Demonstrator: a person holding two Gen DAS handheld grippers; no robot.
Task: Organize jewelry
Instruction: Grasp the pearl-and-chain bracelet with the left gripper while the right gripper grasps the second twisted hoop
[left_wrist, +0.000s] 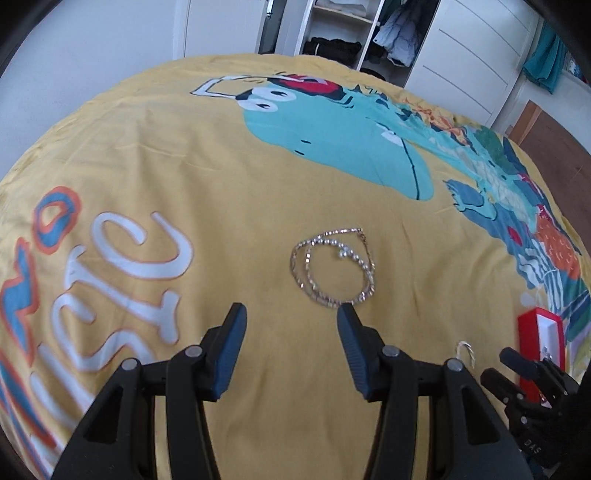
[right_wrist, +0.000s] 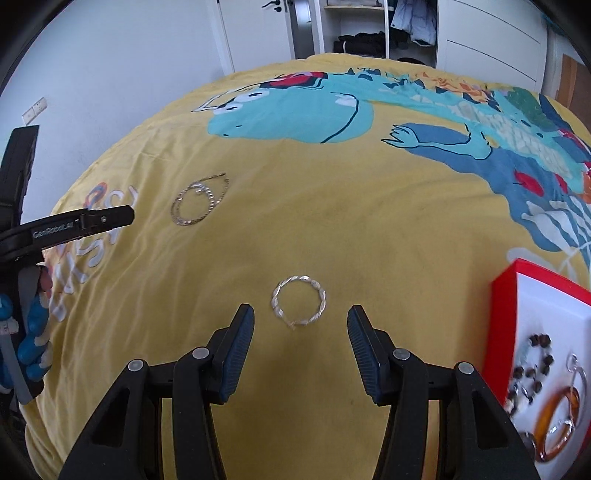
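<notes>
A coiled silver chain necklace (left_wrist: 332, 267) lies on the yellow bedspread just ahead of my open, empty left gripper (left_wrist: 291, 314); it also shows far left in the right wrist view (right_wrist: 199, 201). A twisted silver bangle (right_wrist: 299, 304) lies just ahead of my open, empty right gripper (right_wrist: 301, 319), between the fingertip lines. A red jewelry box (right_wrist: 517, 295) with a white lining stands at the right and holds a bead bracelet (right_wrist: 532, 369) and an amber bangle (right_wrist: 557, 424). The box (left_wrist: 541, 350) and the right gripper (left_wrist: 517, 373) show at the lower right of the left view.
The yellow bedspread (right_wrist: 369, 221) with a blue dinosaur print covers the whole bed. A white wall is on the left, and a wardrobe (right_wrist: 369, 33) with open shelves and clothes stands beyond the far edge. The left gripper's body (right_wrist: 74, 225) shows at the left.
</notes>
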